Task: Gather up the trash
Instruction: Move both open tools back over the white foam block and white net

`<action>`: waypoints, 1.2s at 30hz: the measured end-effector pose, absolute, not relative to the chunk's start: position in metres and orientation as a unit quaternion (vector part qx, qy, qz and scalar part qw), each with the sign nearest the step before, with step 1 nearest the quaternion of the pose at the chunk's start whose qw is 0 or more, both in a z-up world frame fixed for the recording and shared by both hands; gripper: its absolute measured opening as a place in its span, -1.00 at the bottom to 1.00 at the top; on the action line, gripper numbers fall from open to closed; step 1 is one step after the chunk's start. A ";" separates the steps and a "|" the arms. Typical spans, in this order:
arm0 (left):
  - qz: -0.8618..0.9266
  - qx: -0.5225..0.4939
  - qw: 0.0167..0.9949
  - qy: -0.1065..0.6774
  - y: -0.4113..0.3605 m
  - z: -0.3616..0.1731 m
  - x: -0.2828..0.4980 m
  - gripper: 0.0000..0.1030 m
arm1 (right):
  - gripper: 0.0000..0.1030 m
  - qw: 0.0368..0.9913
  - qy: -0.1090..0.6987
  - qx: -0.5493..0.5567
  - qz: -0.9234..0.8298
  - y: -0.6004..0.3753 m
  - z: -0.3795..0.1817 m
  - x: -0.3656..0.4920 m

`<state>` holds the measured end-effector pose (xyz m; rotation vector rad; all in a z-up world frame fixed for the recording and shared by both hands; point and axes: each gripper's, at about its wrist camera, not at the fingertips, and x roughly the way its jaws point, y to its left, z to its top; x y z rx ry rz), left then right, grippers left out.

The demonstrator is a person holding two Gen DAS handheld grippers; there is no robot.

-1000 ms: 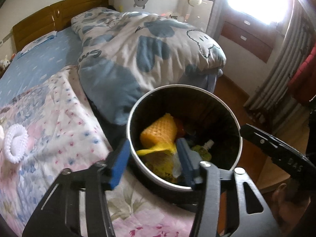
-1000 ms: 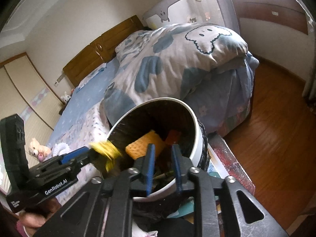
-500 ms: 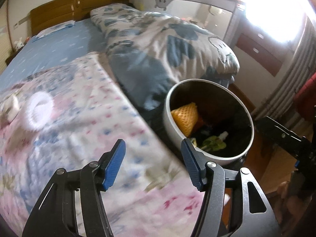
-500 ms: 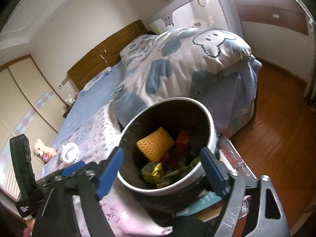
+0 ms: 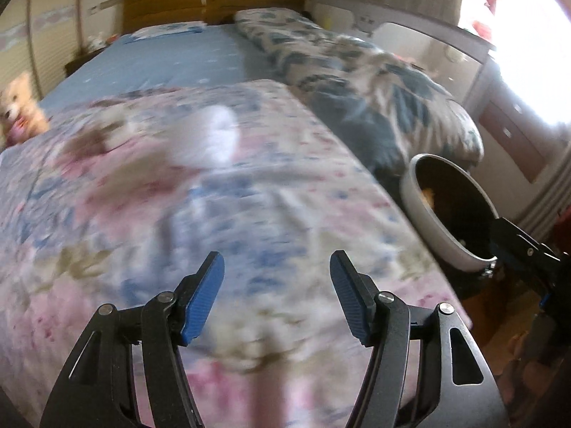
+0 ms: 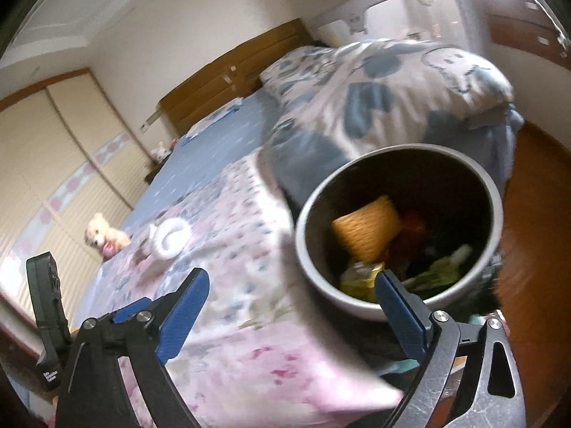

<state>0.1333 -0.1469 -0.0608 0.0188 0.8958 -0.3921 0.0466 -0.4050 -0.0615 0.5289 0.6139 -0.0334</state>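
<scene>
Trash bin, a round grey-rimmed bin with a dark lining [image 6: 396, 228], stands at the foot corner of the bed, just beside the mattress edge. Inside: an orange ribbed foam net sleeve [image 6: 367, 228], a crumpled yellow-green wrapper [image 6: 358, 278], something red and a green pouch, blurred.

Right gripper [image 6: 285, 303]: black metal arms, blue ribbed pads. Jaws wide apart and opening; nothing between them. Its right fingertip [image 6: 396, 296] overlaps the near rim of the bin in view; contact cannot be told.

Left gripper [image 5: 276, 297]: same build, jaws partly apart and opening, nothing between them. It hangs over the pink-and-blue floral quilt [image 5: 214, 214], soft and creased, heavily smeared by motion blur.

On the quilt, well apart from both grippers: a white fluffy ring-shaped object [image 6: 169, 237], seen in the left view only as a white smear. Material uncertain.

Further out: a cream teddy bear [image 6: 103, 239] at the far side of the bed; a blue dotted sheet [image 5: 160, 60]; a bulky white-and-blue cartoon-print duvet [image 6: 392, 85] heaped behind the bin; a wooden slatted headboard [image 5: 214, 0].

In the left view the bin is cut off at the right by the other gripper's black body, and the window glare washes out the upper right corner. The bin's base is hidden in both views.
</scene>
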 end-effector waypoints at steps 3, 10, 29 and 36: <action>-0.163 -0.001 0.888 0.431 -0.119 -0.063 0.136 0.22 | 0.85 0.917 0.309 0.253 0.002 -0.385 -0.064 0.057; -0.101 -0.026 0.894 0.435 -0.060 -0.070 0.148 0.27 | 0.96 0.911 0.328 0.244 0.047 -0.336 -0.066 0.088; -0.031 -0.040 0.897 0.440 -0.004 -0.076 0.221 0.38 | 0.95 0.895 0.356 0.235 0.129 -0.255 -0.072 0.192; -0.025 -0.031 0.899 0.436 -0.014 -0.075 0.266 0.46 | 0.95 0.881 0.372 0.259 0.132 -0.255 -0.082 0.227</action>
